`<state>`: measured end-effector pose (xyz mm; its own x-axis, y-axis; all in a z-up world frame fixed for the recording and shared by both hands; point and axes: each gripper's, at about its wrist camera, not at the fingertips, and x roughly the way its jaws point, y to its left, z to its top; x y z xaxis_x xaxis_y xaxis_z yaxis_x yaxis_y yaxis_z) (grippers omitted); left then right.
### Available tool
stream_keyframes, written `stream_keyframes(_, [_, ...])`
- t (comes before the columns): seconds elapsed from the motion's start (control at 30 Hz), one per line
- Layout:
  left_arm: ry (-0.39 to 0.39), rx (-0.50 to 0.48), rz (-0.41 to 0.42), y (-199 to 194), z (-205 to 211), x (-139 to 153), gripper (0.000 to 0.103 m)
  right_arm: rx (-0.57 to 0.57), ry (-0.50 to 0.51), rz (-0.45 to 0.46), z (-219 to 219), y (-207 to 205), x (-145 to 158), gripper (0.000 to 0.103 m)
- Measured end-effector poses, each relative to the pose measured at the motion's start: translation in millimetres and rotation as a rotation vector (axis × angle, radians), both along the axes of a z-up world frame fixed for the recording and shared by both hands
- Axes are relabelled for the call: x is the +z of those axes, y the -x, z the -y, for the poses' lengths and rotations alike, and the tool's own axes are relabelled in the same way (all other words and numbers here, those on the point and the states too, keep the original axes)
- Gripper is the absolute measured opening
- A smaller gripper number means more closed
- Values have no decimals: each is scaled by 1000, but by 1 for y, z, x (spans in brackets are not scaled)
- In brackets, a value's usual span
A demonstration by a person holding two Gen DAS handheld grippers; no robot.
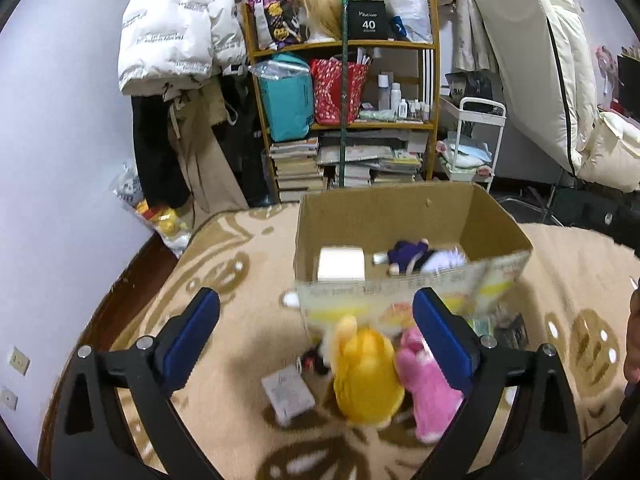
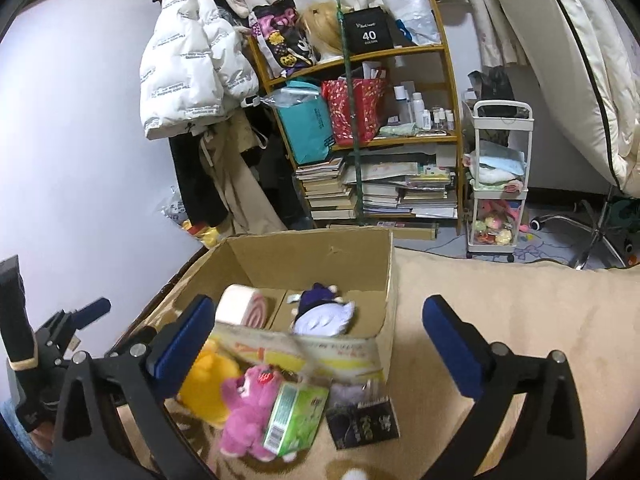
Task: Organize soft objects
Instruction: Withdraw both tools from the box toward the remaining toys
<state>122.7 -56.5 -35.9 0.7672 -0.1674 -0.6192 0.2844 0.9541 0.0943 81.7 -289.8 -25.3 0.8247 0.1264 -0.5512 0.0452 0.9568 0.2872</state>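
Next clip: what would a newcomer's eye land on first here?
Probably the yellow plush and pink plush lying side by side on the beige blanket, just in front of the open cardboard box. Inside the box lie a purple-and-white doll and a pink roll-shaped cushion.

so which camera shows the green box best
The right wrist view. There the green box lies in full sight on the blanket, leaning against the pink plush toy, with its printed face and barcode end visible. In the left wrist view I cannot pick it out; the gripper's finger covers that area.
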Motion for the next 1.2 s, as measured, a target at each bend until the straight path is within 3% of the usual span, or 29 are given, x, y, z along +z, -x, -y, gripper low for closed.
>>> stream_keyframes(0.2, [-39, 4, 24, 34, -1, 4, 96, 6, -45, 5, -4, 24, 8, 103])
stream_keyframes(0.37, [-1, 13, 10, 54, -5, 9, 96, 12, -20, 5, -12, 45, 13, 103])
stream_keyframes(0.57, [-18, 18, 7, 71, -11, 8, 96, 5, -36, 3, -16, 65, 15, 103])
stream_keyframes(0.9, [8, 54, 6, 64, -20, 9, 96, -2, -14, -15, -18, 65, 9, 103])
stream_keyframes(1.2, [12, 70, -42, 38, -20, -7, 96, -8, -19, -59, -16, 49, -10, 103])
